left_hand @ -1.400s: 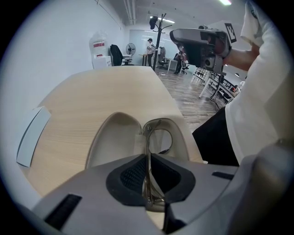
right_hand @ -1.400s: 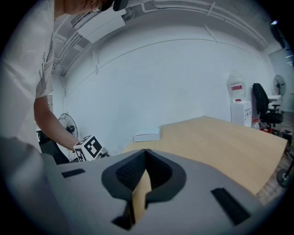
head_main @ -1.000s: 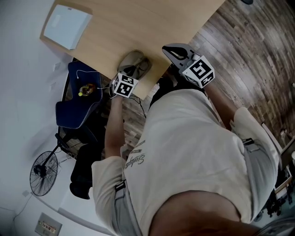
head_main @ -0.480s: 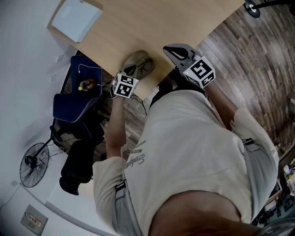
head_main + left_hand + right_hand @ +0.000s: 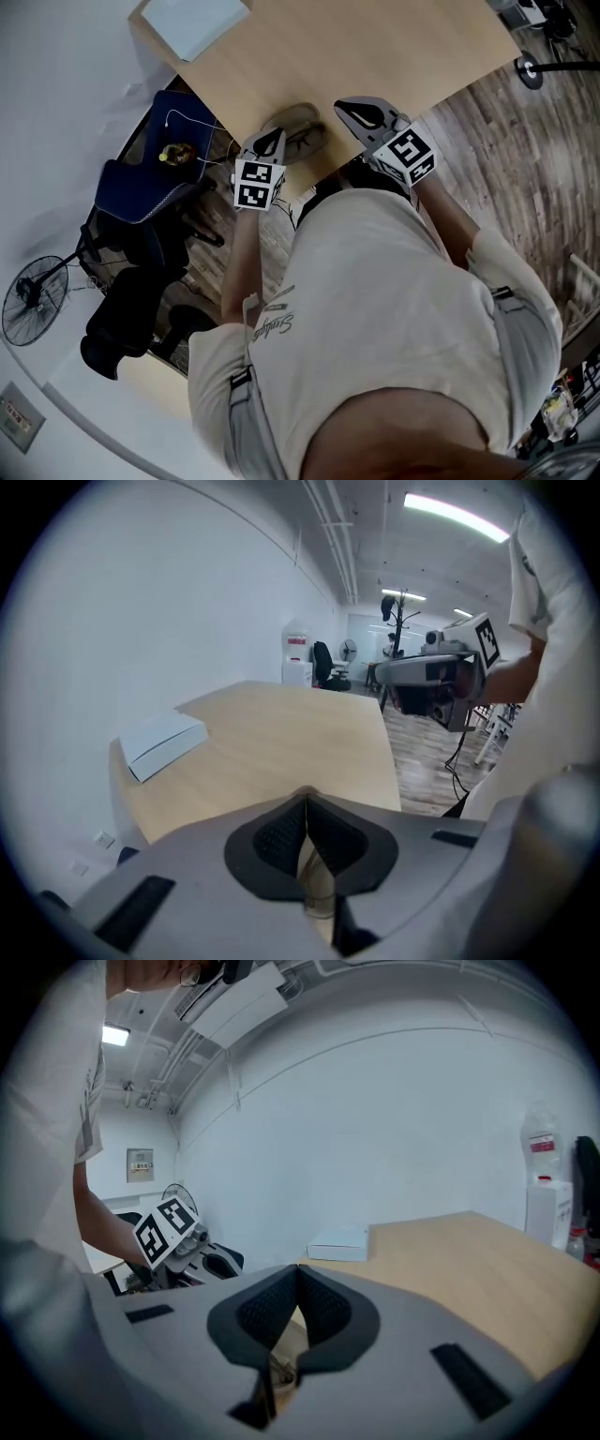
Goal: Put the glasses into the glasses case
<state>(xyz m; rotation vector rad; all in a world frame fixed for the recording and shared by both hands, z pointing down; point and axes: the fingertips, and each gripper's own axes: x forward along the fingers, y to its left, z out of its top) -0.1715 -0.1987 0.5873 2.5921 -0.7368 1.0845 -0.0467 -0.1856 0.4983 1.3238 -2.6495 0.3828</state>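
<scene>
At the near edge of the light wooden table (image 5: 375,47), the soft beige glasses case (image 5: 302,131) lies open at one o'clock from your grey left gripper (image 5: 305,803). The glasses seem tucked inside it, but they're too small to confirm. Both claws, the grey right gripper (image 5: 298,1274) too, are pinched together on nothing. Thin frames like these are likely light and fragile, so pinch the bridge, never the lenses.

Pale wooden table (image 5: 375,56) bearing a white box (image 5: 192,21), white wall (image 5: 141,621), grey-brown plank floor (image 5: 525,169), blue chair (image 5: 150,178), seemingly a standing fan (image 5: 33,300)
</scene>
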